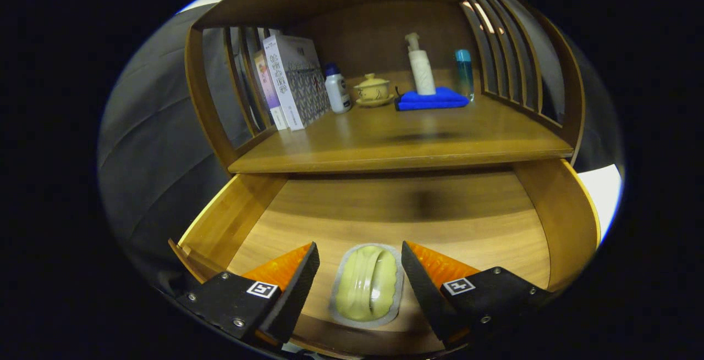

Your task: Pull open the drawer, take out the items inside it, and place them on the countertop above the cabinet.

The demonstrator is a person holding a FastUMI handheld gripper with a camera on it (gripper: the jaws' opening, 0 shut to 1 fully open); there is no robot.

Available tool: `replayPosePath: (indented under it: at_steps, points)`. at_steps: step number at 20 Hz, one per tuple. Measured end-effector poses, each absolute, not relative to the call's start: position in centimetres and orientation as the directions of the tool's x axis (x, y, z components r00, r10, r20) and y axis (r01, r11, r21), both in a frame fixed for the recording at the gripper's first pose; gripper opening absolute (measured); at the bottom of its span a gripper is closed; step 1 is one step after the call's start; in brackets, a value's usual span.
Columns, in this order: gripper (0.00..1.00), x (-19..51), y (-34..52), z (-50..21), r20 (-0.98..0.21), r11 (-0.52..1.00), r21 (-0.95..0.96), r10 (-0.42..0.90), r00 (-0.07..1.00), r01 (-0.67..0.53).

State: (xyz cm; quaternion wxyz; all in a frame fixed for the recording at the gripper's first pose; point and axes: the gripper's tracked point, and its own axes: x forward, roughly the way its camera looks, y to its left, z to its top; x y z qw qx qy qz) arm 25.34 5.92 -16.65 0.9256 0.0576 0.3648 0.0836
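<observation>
Fingers (360, 277) gaping wide, I'm straddling the pale-green oval scrubbing brush (367, 284) in the open wooden drawer (561, 222); I'm advising centring before closing.

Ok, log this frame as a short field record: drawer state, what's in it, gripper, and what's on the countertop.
drawer: pulled open
in drawer: pale green dish in a grey tray, near the front
gripper: open, fingers either side of the dish, not pressing it
countertop: books, white bottle, lidded yellow cup, blue cloth with a pump bottle on it, blue-capped bottle
task stage: dish not yet lifted out
</observation>
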Motion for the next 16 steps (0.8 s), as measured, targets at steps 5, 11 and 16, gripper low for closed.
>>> replayPosePath:
  at_steps: [5,11,16]
  points:
    - [0.77,25.0,6.6,-18.6,-0.726,0.97,0.218,0.237,0.645,-0.111]
    - [0.52,25.1,6.3,-19.6,-0.758,0.972,0.203,0.23,0.611,-0.115]
    - [0.2,26.1,6.0,-18.6,-0.696,0.962,0.24,0.265,0.668,-0.131]
